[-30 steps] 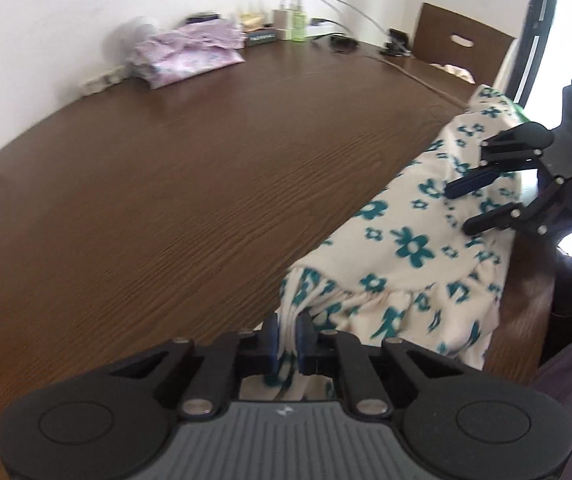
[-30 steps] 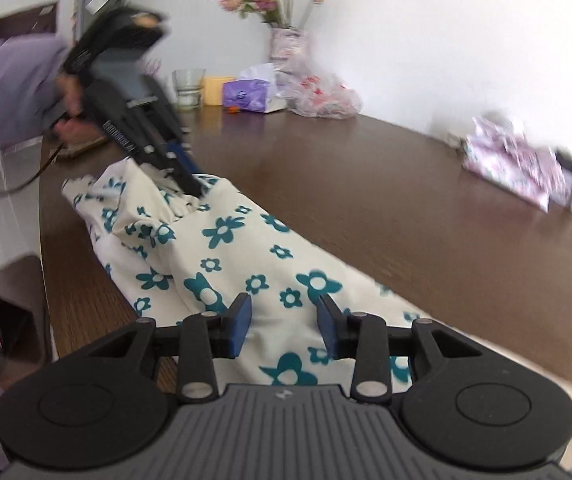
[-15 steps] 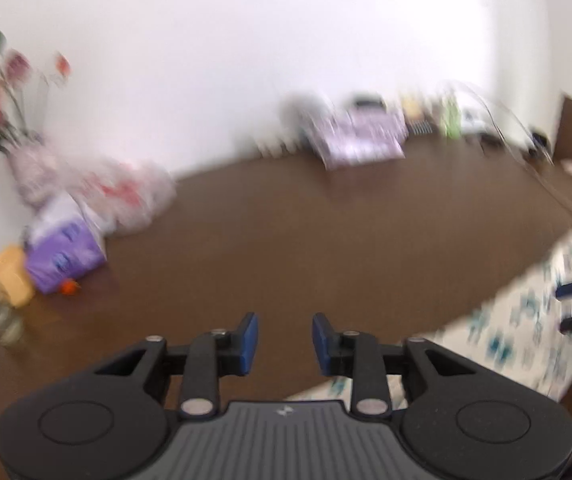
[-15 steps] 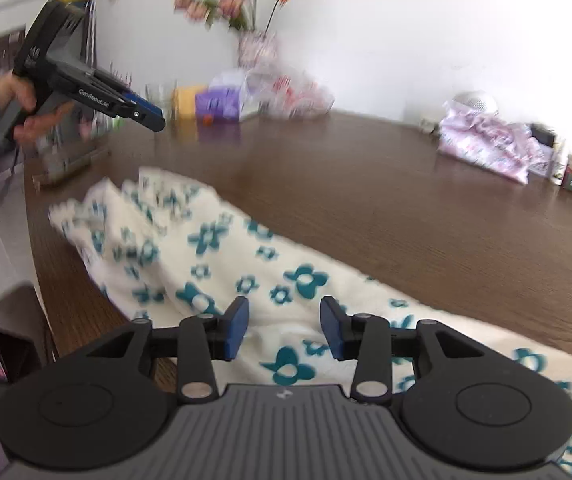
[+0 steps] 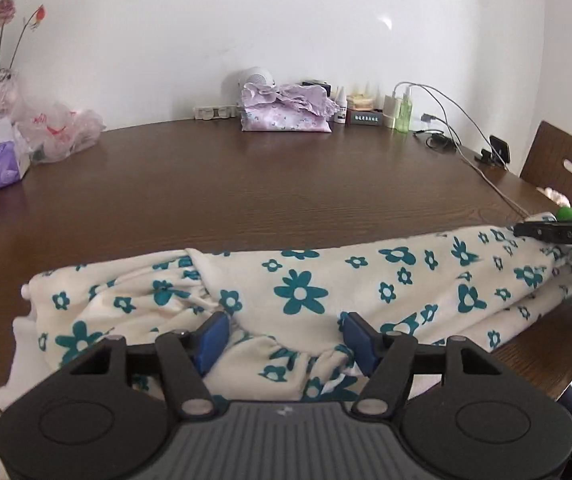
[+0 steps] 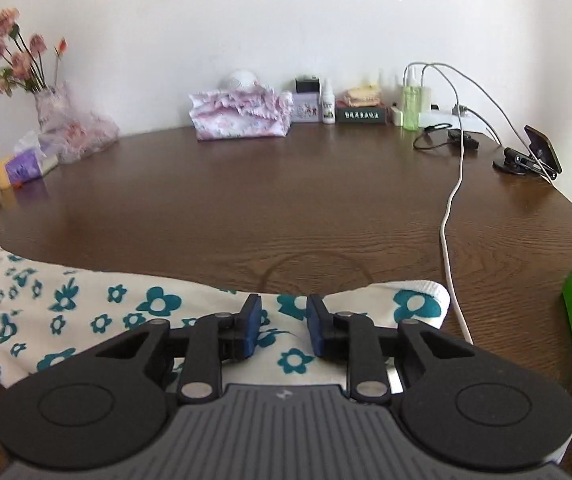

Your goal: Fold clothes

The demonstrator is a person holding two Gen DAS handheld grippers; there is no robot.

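left wrist: left gripper (image 5: pixel 286 336) jaws opening wide over floral garment (image 5: pixel 301 292).

Little can be read. In the left wrist view, pale letters that look like "GAS" stand on the black tool arm (image 5: pixel 565 233) at the bench's right edge; they are blurred. A dark box (image 6: pixel 361 114) at the bench's far edge carries a row of pale characters, too small to make out. The white bottle (image 6: pixel 328 103) beside it bears an unreadable label.
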